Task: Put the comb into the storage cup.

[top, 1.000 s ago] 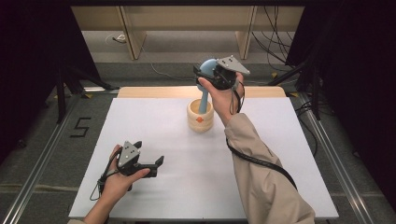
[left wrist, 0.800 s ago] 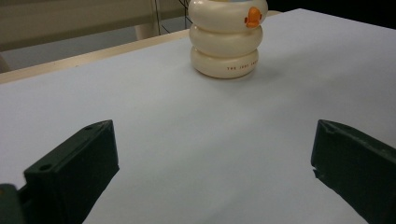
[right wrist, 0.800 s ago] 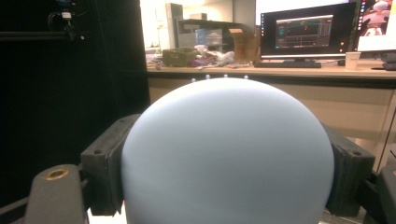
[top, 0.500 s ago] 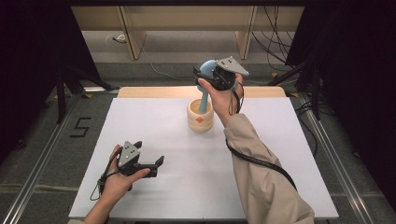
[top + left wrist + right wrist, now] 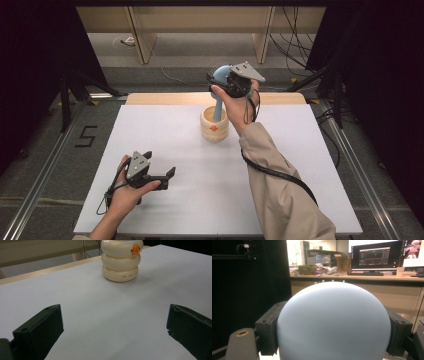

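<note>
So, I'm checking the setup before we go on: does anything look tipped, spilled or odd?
Nothing stands out. The cream holder stands upright on the table, the right tool grips the blue brush by its head, handle in the holder, and the left tool rests open.

Beige sleeve [image 5: 280,190], black jaws, grey plates.

A black numeral "5" [image 5: 86,136] is marked on the grey floor to the left of the bench. In the left gripper view, small reddish lettering [image 5: 129,275] runs along the lowest ring of the cream ringed holder [image 5: 121,262]; it seems to begin "THE", and the rest is too small to read.
</note>
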A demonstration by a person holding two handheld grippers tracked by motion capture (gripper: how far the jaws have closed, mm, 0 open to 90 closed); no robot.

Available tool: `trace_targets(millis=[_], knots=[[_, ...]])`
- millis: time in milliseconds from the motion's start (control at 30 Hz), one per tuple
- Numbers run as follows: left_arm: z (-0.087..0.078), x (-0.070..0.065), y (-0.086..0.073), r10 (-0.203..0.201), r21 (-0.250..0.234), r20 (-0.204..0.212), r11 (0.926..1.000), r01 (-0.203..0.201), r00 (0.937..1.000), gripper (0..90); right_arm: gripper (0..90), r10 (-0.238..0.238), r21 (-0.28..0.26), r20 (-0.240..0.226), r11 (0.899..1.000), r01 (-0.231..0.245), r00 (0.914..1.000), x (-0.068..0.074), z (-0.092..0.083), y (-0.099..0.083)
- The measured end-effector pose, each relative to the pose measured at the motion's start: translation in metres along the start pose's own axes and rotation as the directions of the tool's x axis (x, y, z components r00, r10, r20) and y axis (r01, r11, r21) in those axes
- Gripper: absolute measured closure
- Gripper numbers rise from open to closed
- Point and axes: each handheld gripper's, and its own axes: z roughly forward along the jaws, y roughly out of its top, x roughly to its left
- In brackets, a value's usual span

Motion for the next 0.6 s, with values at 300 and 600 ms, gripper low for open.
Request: trace_targets(millis=[300,600], knots=[[-0.0002,0.0002,0.0001,0.001,-0.001,-0.002,1.0,-0.001,1.0,0.2,20.3,-0.003,0.0,0.004,1.0,0.003,1.0,-0.0005,0.0007,-0.0025],[-0.0002,0.0005,0.0,0.001,0.0,-0.003,1.0,-0.001,1.0,0.2,20.3,-0.01,-0.002,0.008,1.0,0.01,0.9999,0.0,0.0014,-0.0038]])
